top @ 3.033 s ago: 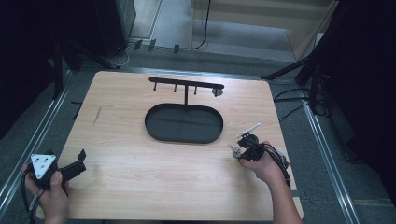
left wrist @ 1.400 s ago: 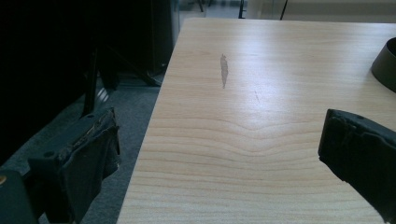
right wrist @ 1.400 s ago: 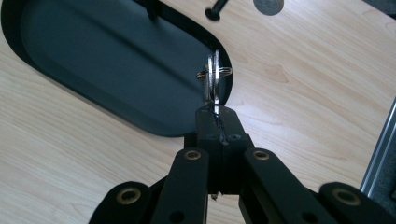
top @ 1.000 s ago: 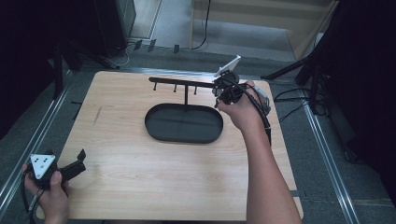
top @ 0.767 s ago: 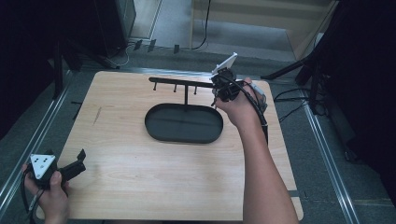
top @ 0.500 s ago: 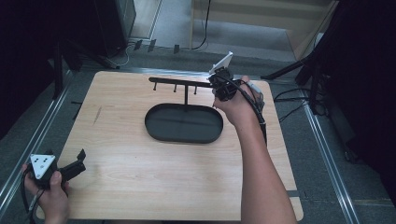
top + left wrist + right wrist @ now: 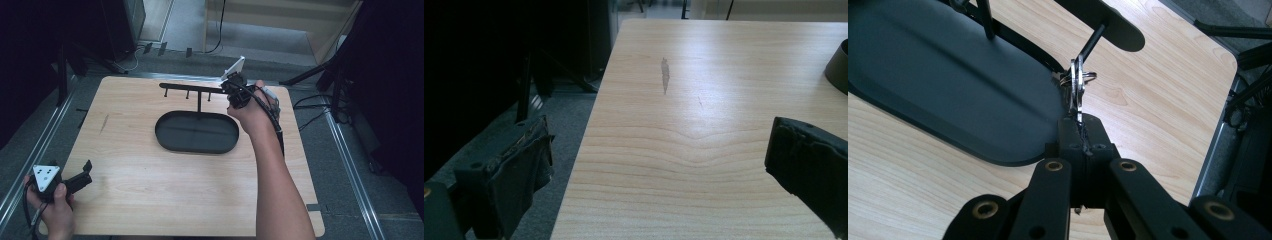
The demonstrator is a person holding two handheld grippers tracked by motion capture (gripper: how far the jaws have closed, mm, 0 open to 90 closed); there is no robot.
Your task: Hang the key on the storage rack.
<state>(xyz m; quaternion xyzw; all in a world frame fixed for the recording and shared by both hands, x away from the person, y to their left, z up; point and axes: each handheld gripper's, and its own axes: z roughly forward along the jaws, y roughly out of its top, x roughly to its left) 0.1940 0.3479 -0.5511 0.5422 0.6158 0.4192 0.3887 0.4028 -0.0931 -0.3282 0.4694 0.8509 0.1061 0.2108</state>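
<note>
In the high view a pale wooden surface [image 7: 150, 200] carries a black oval tray [image 7: 196, 132] near its middle; from the tray's far edge a thin post rises to a horizontal black bar [image 7: 192, 90] with short pegs hanging under it. The right hand [image 7: 252, 112] reaches across to the bar's right end, holding the right gripper [image 7: 235, 92] there with its grey plate tilted upward; a cable runs back along the forearm. The left hand [image 7: 50, 200] rests at the near left corner of the surface, holding the left gripper [image 7: 82, 175] low with its jaws pointing toward the tray, well apart from it.

In the left gripper view the two black jaws stand wide apart, one at the lower left and one at the right edge, with bare wood between them and nothing gripped; a grey smudge [image 7: 665, 75] marks the wood farther off; a curved piece of the tray's wall [image 7: 838, 62] shows at the right edge; the left jaw overhangs the table edge above grey floor.

In the right gripper view the jaws are closed together on the lower end of a small metal key [image 7: 1076, 92], which stands upright out of them; a key ring [image 7: 1083, 77] threads its top, just beside a slanted black peg [image 7: 1093, 42] under the bar's flat rounded end [image 7: 1108, 22]; whether the ring is over the peg I cannot tell. The tray lies below and to the left.
</note>
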